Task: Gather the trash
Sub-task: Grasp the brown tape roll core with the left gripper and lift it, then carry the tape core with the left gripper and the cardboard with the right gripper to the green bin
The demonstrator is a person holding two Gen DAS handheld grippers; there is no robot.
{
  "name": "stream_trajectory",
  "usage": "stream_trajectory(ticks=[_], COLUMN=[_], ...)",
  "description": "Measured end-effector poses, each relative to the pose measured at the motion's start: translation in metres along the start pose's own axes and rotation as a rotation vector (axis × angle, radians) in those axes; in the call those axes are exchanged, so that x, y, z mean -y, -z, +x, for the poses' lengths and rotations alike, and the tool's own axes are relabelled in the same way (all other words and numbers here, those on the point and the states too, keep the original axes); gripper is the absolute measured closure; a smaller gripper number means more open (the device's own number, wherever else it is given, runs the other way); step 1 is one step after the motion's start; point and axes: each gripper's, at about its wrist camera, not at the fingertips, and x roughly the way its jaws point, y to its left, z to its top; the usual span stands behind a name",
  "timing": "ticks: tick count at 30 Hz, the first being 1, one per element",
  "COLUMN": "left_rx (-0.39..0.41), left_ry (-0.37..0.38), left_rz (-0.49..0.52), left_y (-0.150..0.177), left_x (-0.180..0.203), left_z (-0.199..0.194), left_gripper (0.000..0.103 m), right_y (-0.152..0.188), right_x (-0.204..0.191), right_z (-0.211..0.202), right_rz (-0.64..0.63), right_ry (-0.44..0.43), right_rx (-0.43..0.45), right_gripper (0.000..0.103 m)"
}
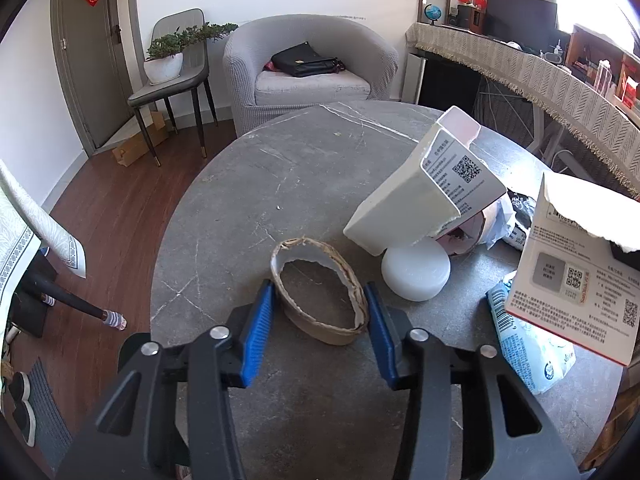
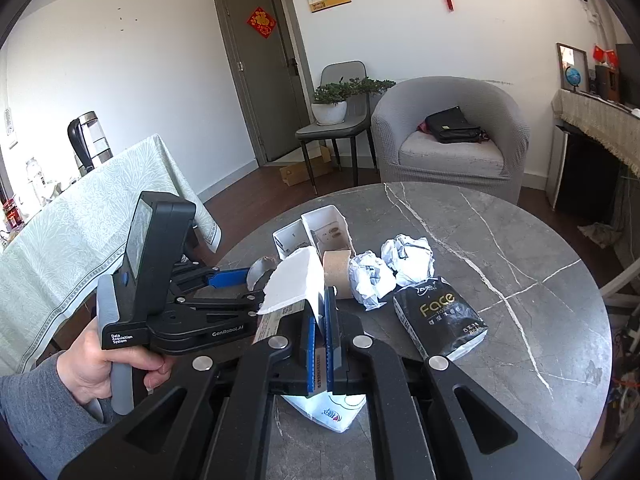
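Left gripper (image 1: 318,306): blue ribbed pads wide apart, straddling flattened brown cardboard ring (image 1: 319,290) lying on round grey marble table (image 1: 248,184), not squeezing. Right gripper (image 2: 318,322): jaws nearly closed, pinching torn white printed carton (image 2: 294,280) held above tabletop. Beyond: crumpled white paper balls (image 2: 390,268), black tissue pack (image 2: 440,318), smooth white disc (image 1: 416,268). Bare veined stone toward far rim.

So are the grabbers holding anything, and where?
The right hand-held gripper pinches a torn white box by its lower edge. The left hand-held gripper is open around a cardboard ring, not gripping it yet.
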Motion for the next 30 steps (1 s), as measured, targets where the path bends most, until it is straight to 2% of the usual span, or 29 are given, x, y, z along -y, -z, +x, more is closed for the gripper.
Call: stream_trajectory(ticks=[9, 19, 24, 30], left_rx=[0.061, 0.121, 0.108, 0.040], left_ry=[0.036, 0.010, -0.029, -0.056], left_rz=[-0.035, -0.056, -0.066, -0.109], left_y=[0.007, 0.015, 0.026, 0.048], left_x=[-0.020, -0.061, -0.091, -0.138], left_z=[-0.020, -0.047, -0.052, -0.043], left_gripper=[0.062, 0.062, 0.062, 0.062], right_y=[-0.007, -0.020, -0.028, -0.033], right_x=[-0.019, -0.061, -0.084, -0.117], right_z=[0.003, 0.021, 0.040, 0.072], right_rz=[-0.021, -0.066, -0.074, -0.101], right_ry=[-0.008, -0.069, -0.106, -0.135], right_rx=[0.015, 0.021, 0.022, -0.006], right_gripper=[0.100, 0.100, 0.100, 0.100])
